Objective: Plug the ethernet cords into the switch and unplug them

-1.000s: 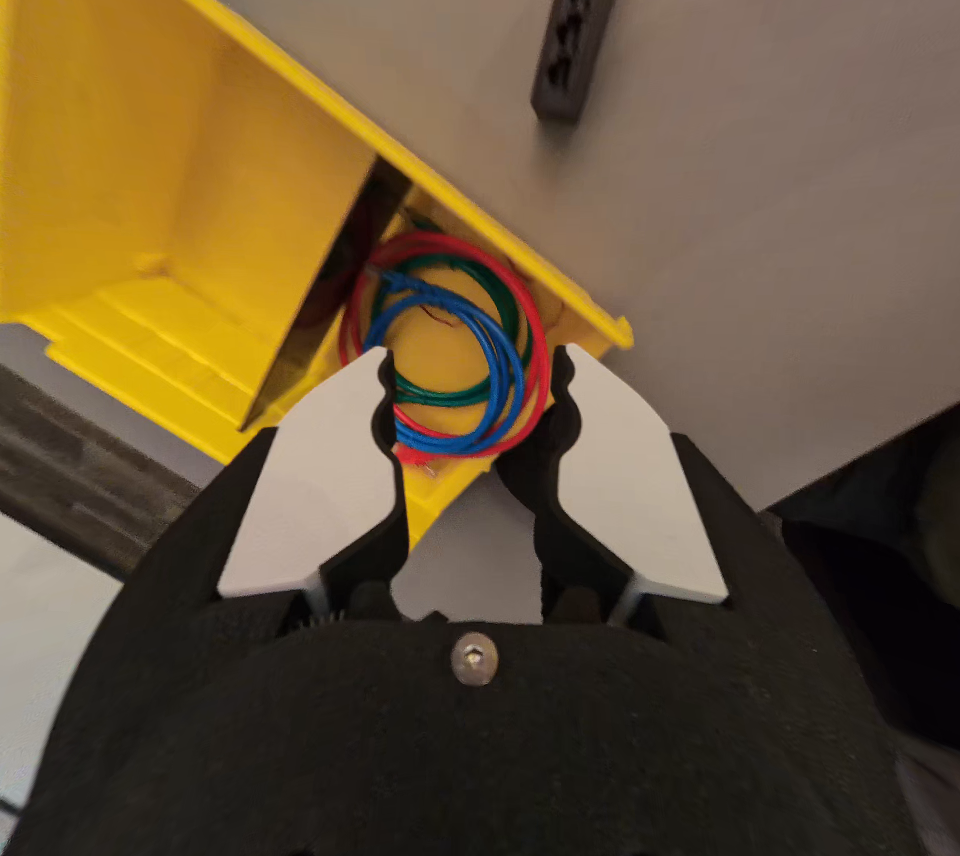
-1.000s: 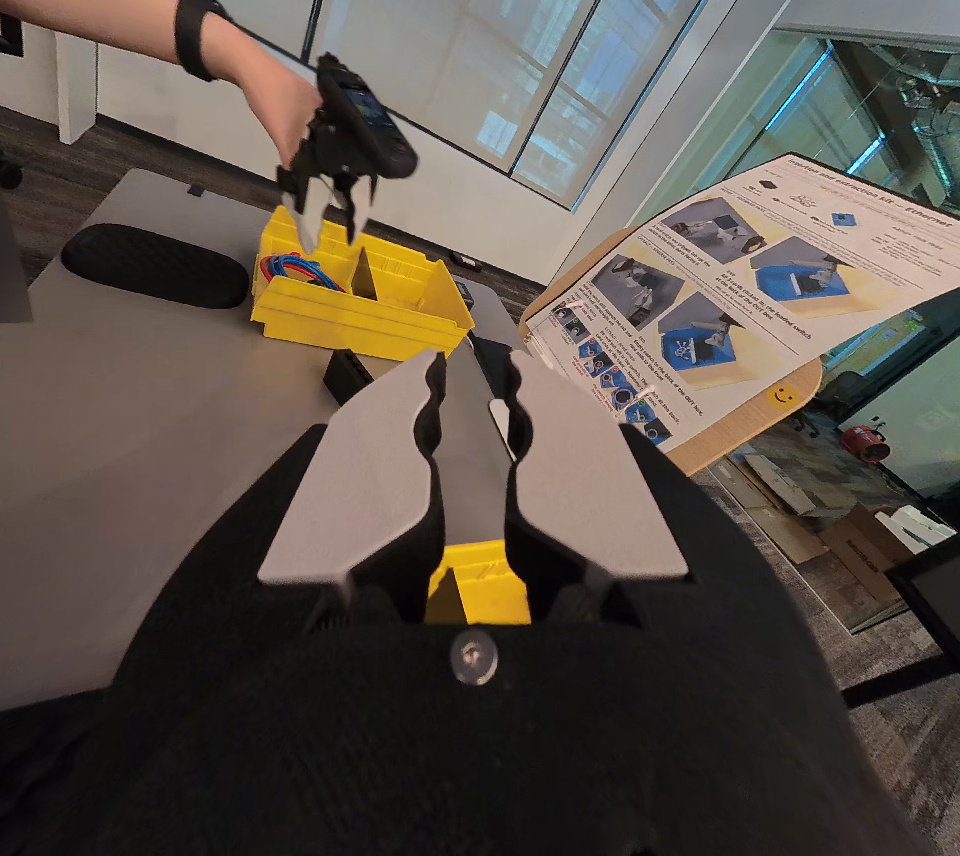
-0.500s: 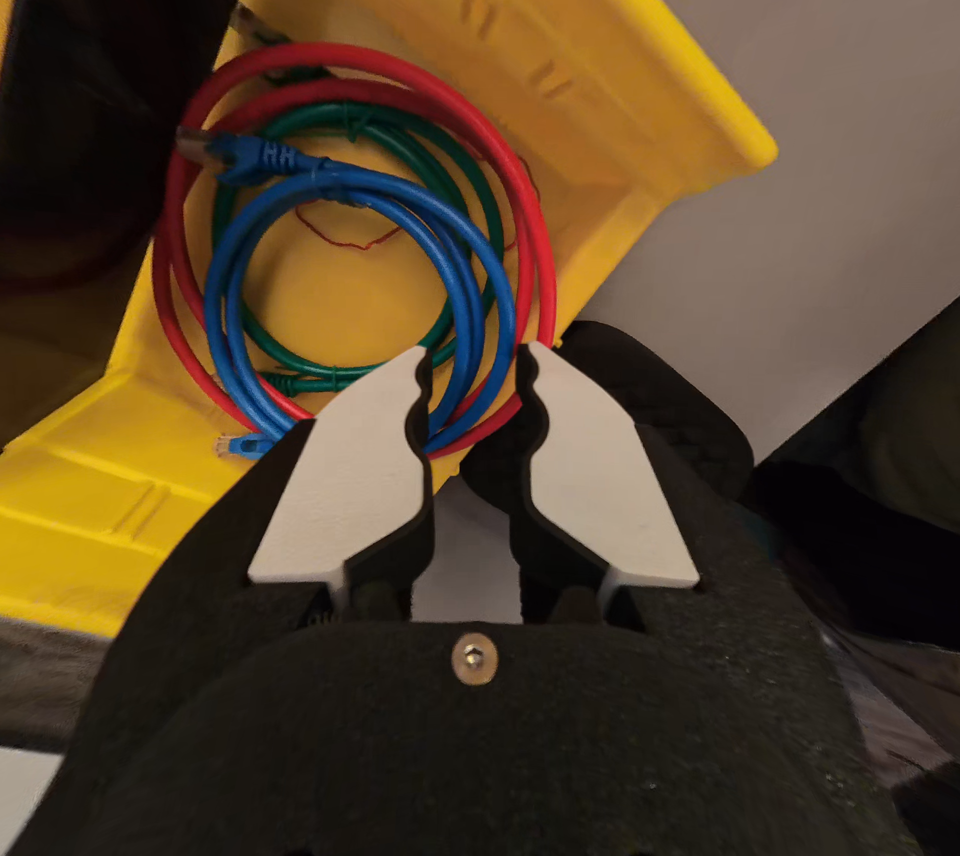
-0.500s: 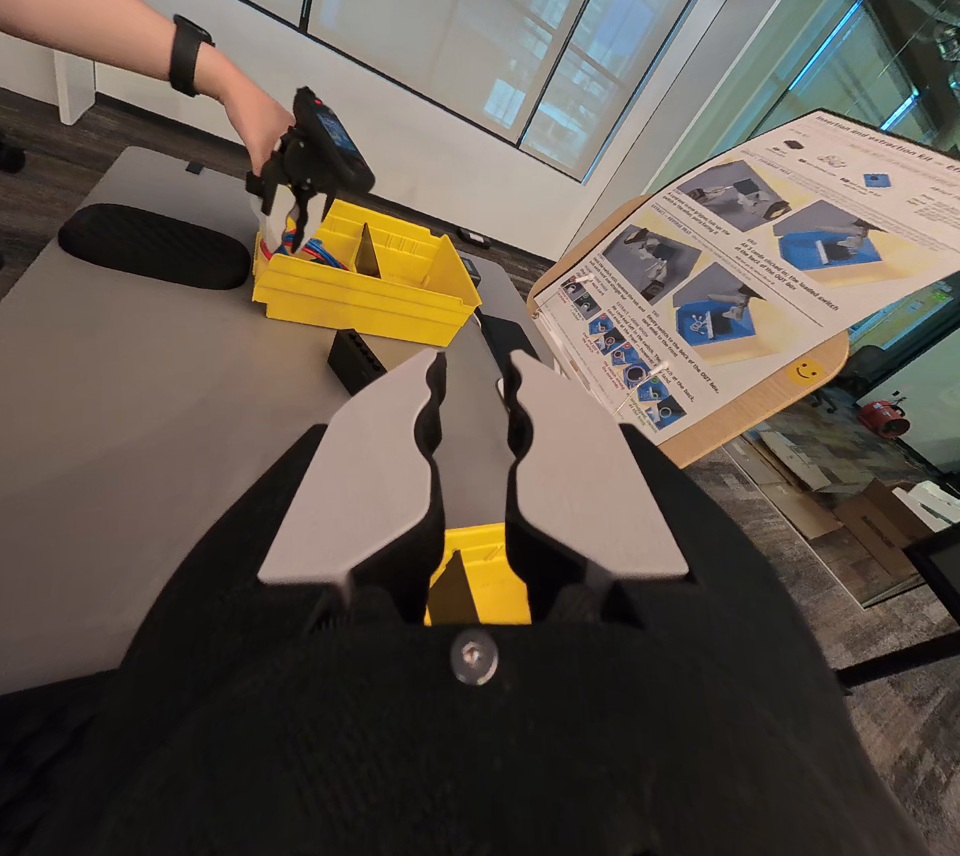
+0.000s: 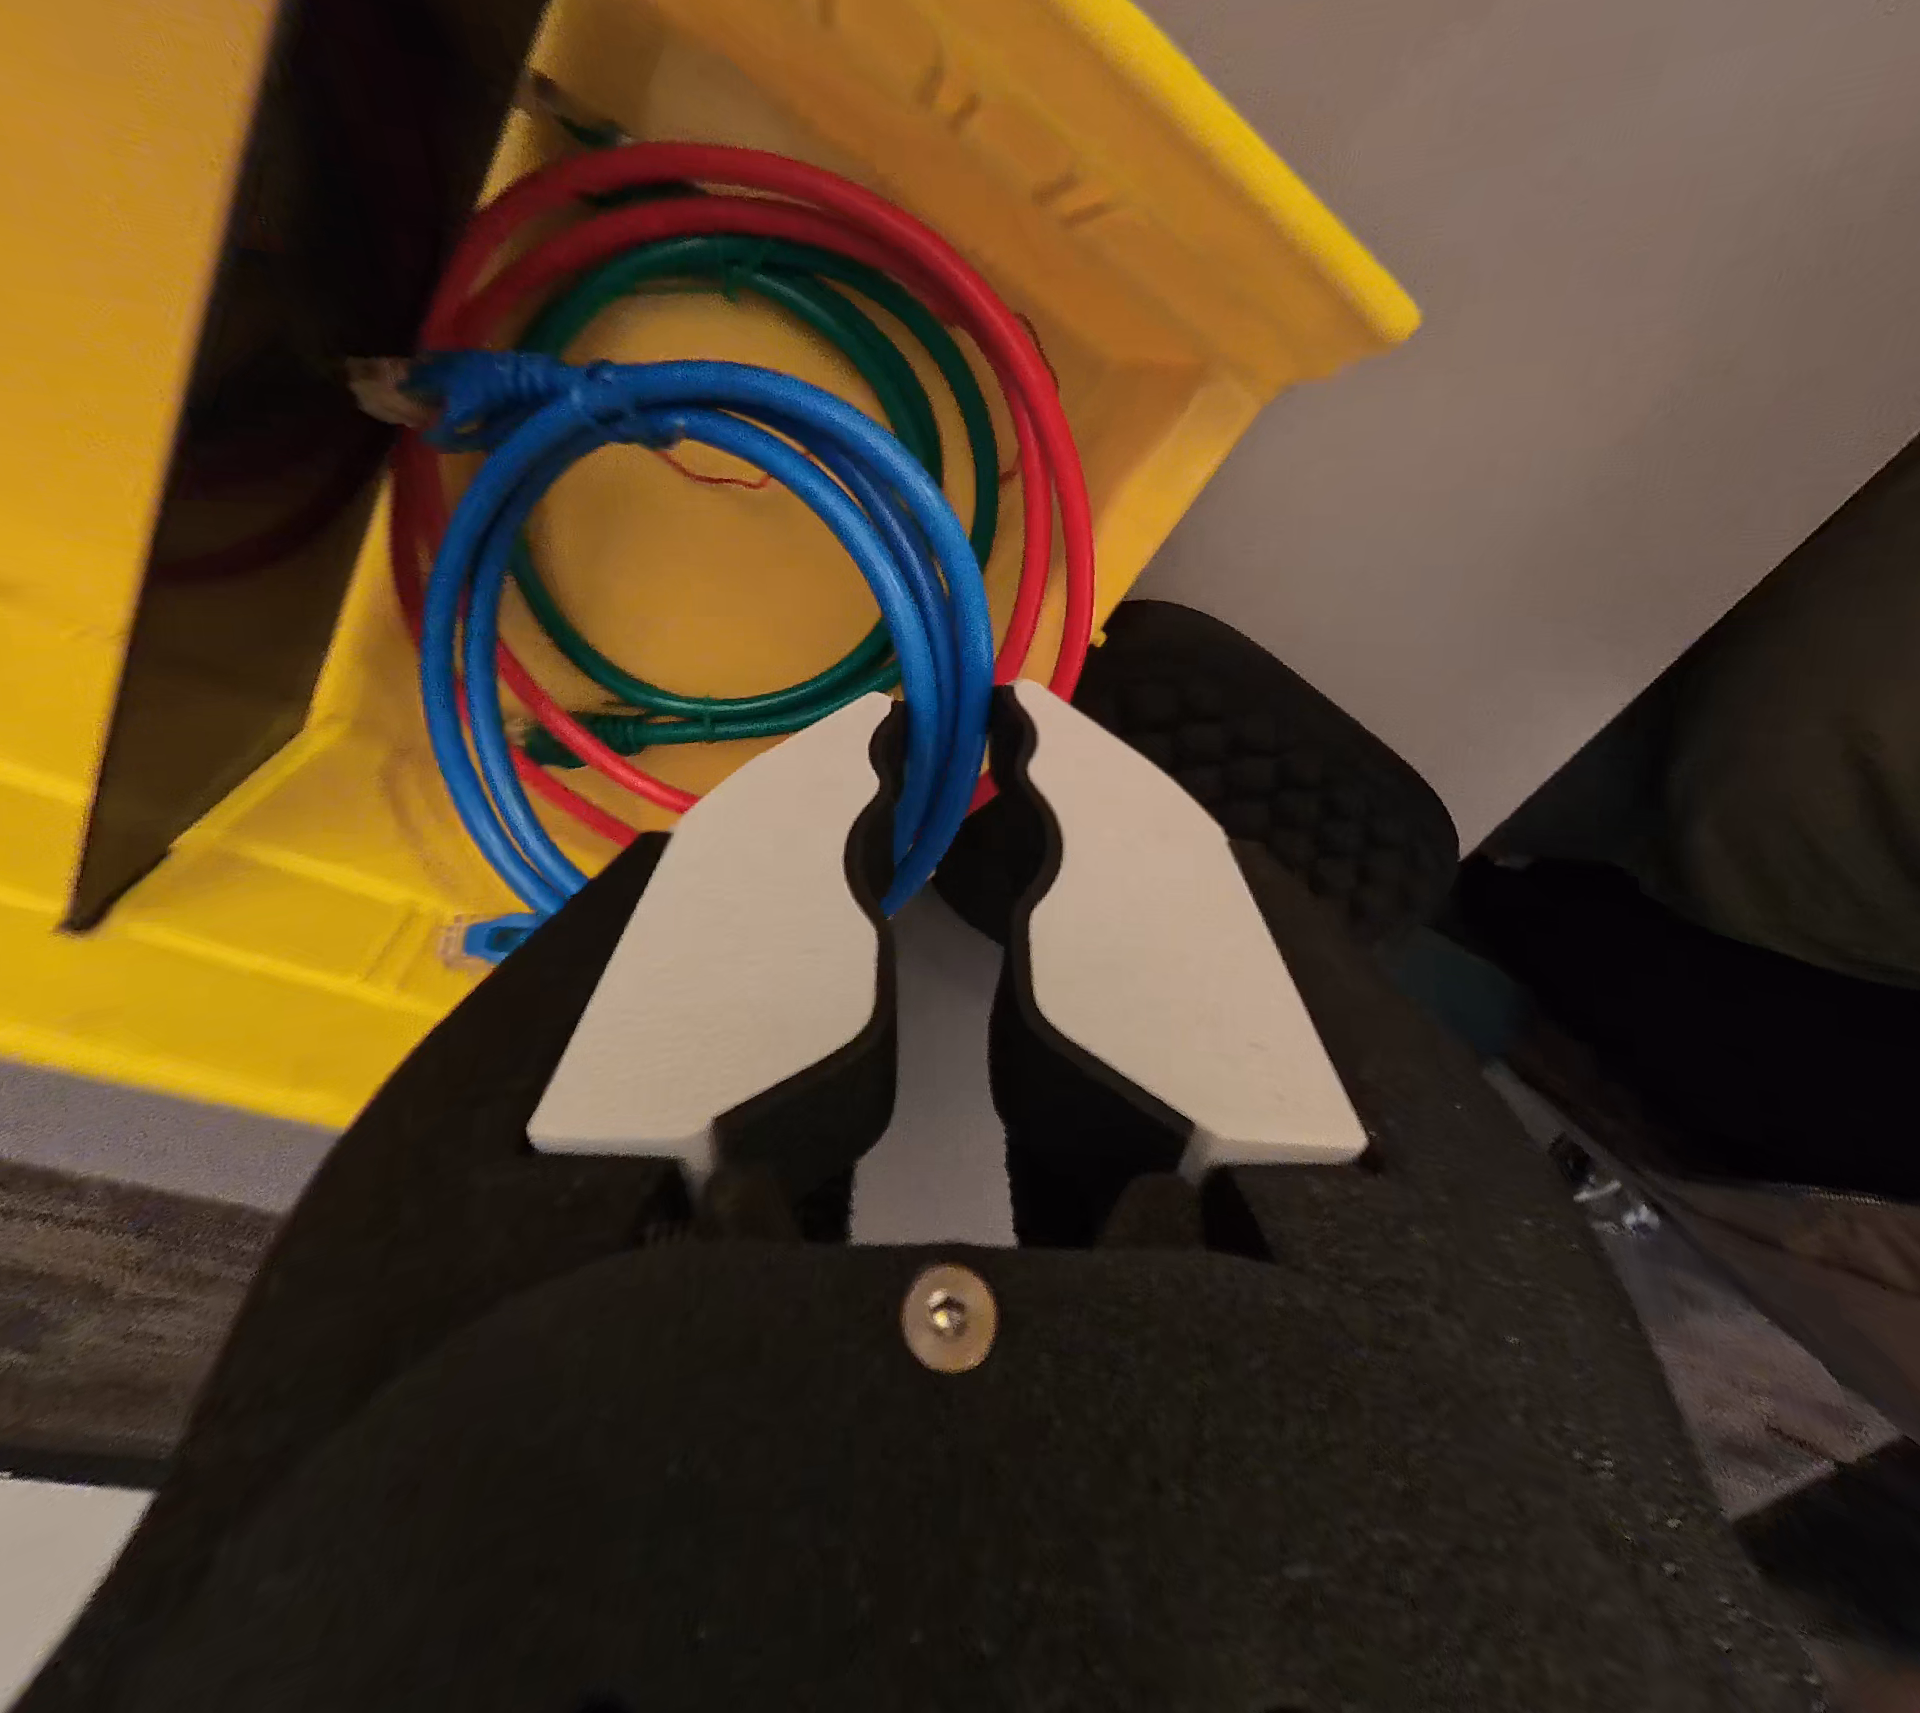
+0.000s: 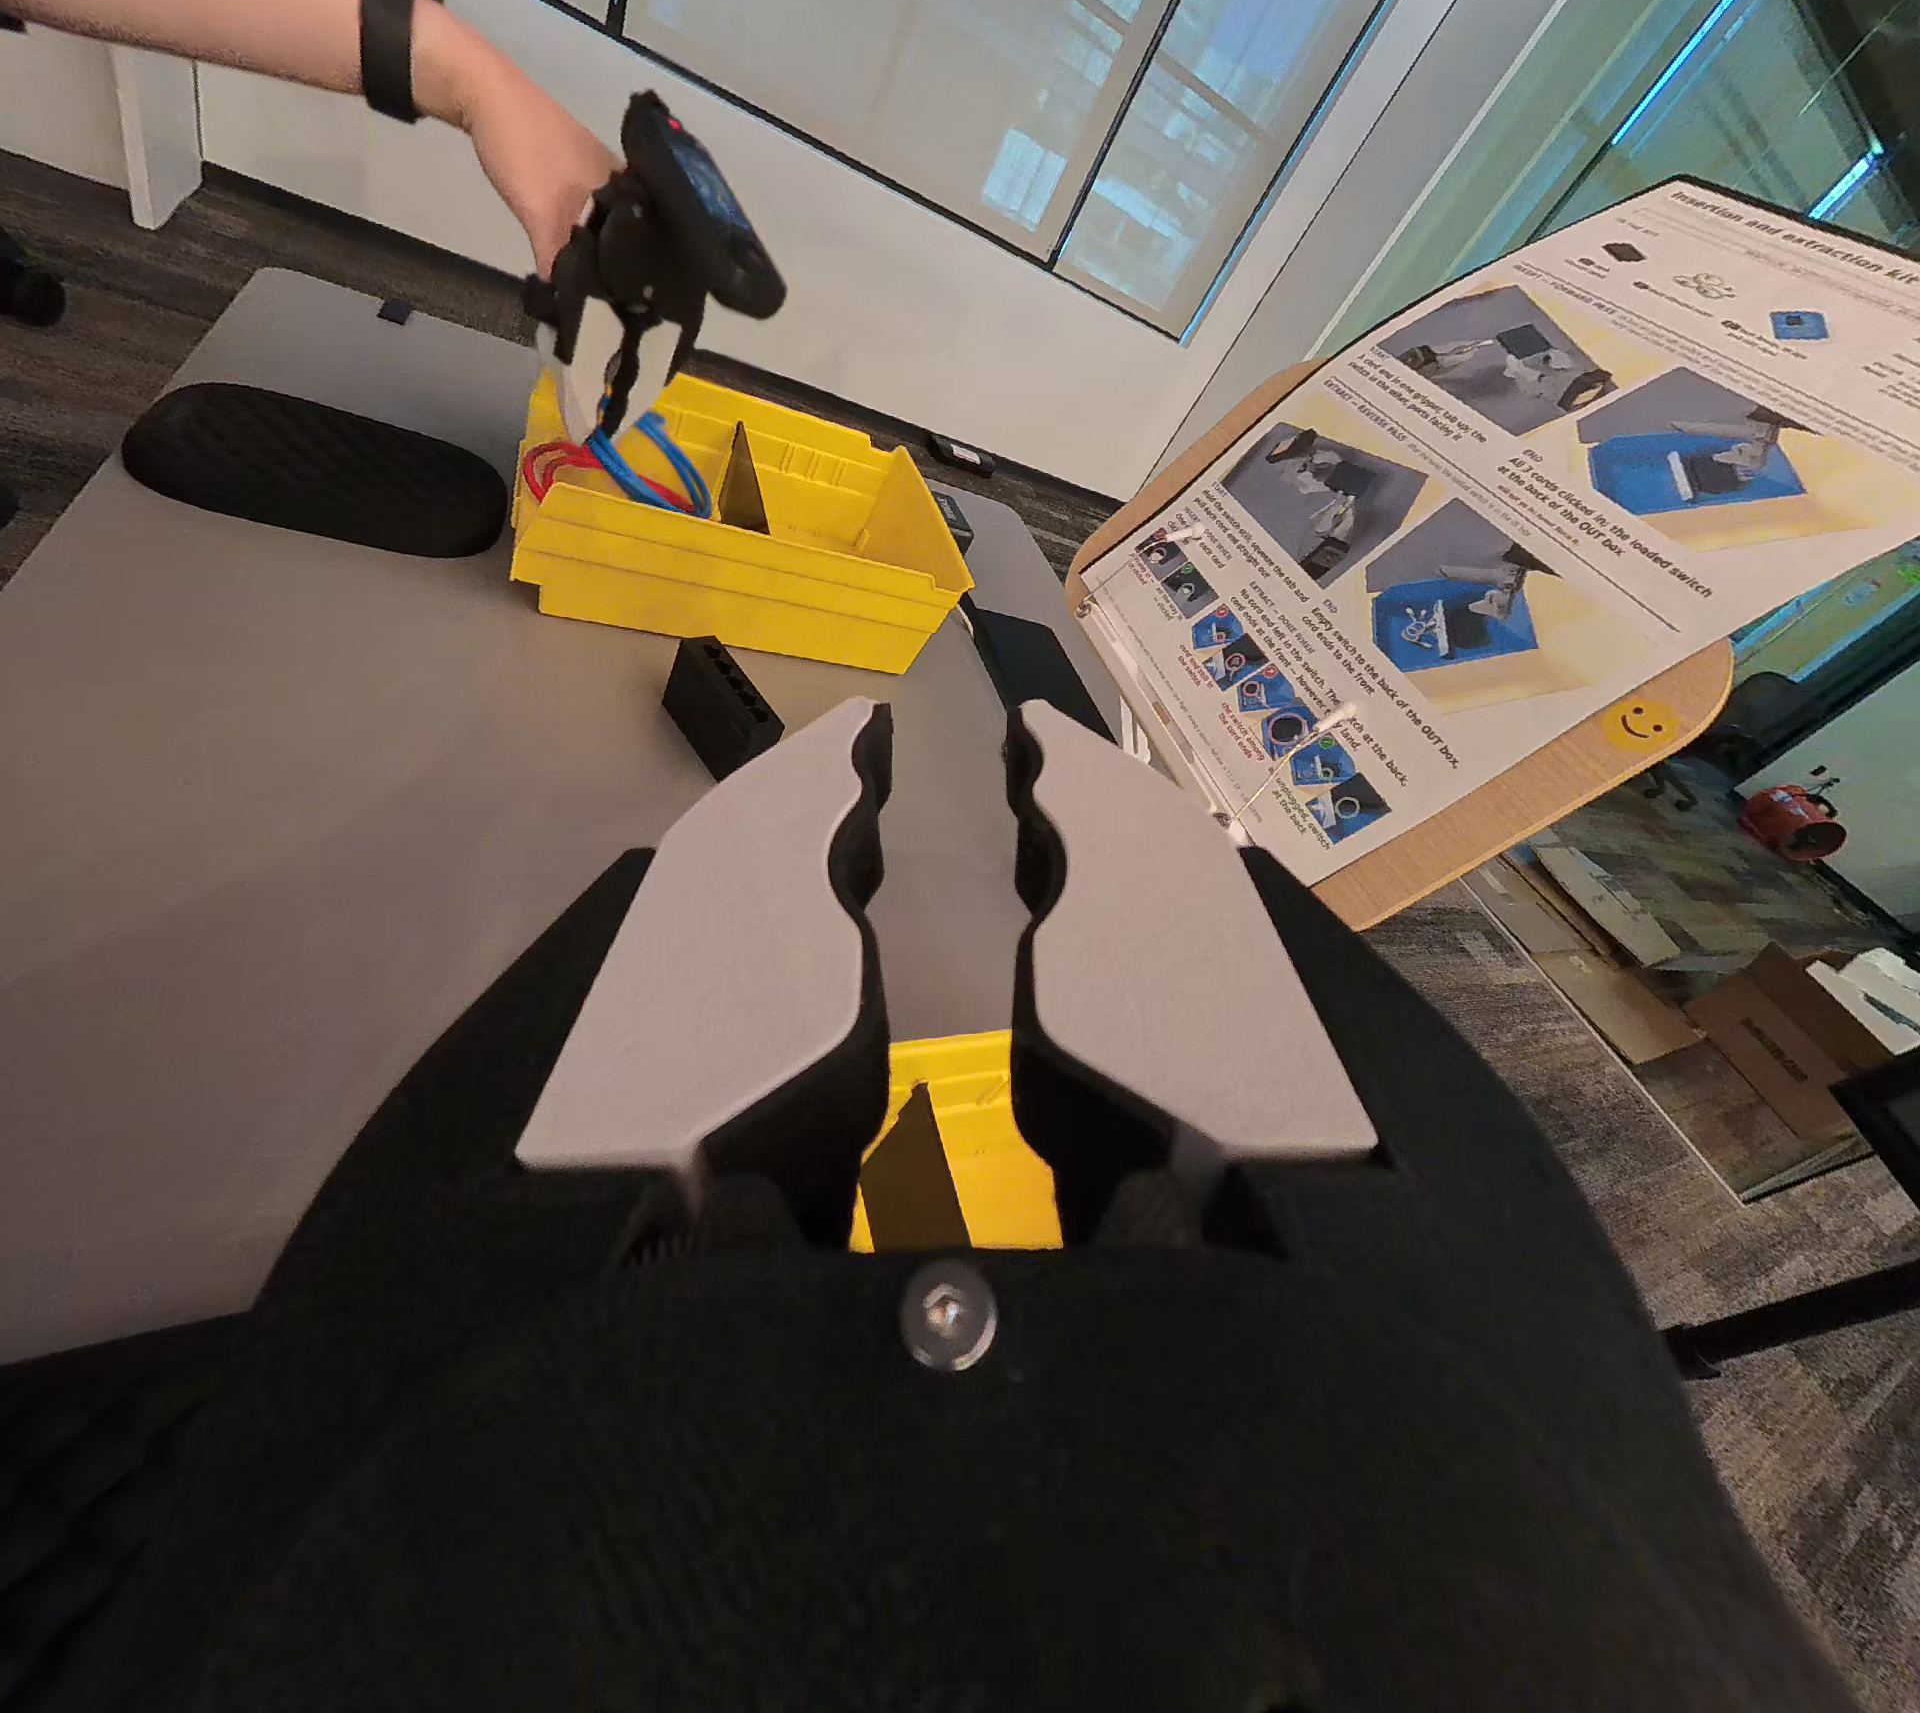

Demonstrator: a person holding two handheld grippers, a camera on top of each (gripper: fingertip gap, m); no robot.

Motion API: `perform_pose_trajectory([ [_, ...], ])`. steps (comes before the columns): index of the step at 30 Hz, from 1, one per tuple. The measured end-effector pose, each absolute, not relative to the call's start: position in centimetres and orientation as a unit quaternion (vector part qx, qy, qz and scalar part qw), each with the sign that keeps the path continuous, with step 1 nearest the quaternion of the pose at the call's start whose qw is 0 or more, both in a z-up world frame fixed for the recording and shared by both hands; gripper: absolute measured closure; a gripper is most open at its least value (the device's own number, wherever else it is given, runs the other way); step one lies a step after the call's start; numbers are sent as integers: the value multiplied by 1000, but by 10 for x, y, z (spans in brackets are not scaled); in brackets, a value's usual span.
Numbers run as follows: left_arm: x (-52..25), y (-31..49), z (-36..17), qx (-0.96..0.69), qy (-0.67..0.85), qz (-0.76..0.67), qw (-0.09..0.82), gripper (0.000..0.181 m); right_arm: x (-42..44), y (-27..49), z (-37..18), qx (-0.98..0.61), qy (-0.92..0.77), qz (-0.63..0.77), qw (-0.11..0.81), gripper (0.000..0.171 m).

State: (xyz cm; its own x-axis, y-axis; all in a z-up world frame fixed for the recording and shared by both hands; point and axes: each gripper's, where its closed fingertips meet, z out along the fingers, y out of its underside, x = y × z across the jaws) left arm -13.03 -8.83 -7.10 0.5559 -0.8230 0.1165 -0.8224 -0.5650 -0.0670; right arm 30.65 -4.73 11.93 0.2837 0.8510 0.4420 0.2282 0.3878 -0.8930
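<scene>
Grey table (image 6: 260, 832) carries a yellow divided bin (image 6: 727, 567) with a black switch (image 6: 720, 707) just beside its front wall. Coiled red cord (image 5: 1049, 458), green cord (image 5: 727, 702) and blue cord (image 5: 831, 458) lie in the bin's end compartment. Left hand-held gripper (image 5: 940, 707) is closed around the blue cord's loops. Right hand-held gripper (image 6: 948, 718) hangs over the table, narrowly parted, holding nothing.

I see three coiled cords in the left compartment of the yellow bin: a blue cord (image 5: 707, 458) lying on top, a green cord (image 5: 748, 707) and a red cord (image 5: 1039, 416) outermost. The blue coil passes between my left gripper's fingers. The black switch (image 6: 722, 718) sits on the table just before the bin, its ports empty.
</scene>
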Motion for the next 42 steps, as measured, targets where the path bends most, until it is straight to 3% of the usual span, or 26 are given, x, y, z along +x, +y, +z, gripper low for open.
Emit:
perform_pose_trajectory([
  [8,-119,-74,11,-864,493,-6,106,167,311,-48,120,-495,-542,247,633,150],
  [13,-46,-66,64,-834,514,-18,200,167,314,-48,122,-495,-537,245,638,150],
  [16,28,-65,49,-803,546,-19,237,166,316,-51,124,-491,-537,243,642,150],
  [22,155,-55,-47,-770,575,-63,271,167,324,-59,127,-486,-536,240,648,150],
  [30,196,-30,-144,-767,595,-43,236,167,329,-60,126,-485,-536,246,646,150],
  [37,205,-15,-148,-786,558,-84,254,163,324,-59,121,-488,-547,241,636,150],
  [42,203,-28,-75,-779,486,-194,344,156,328,-60,120,-489,-544,245,637,150],
])
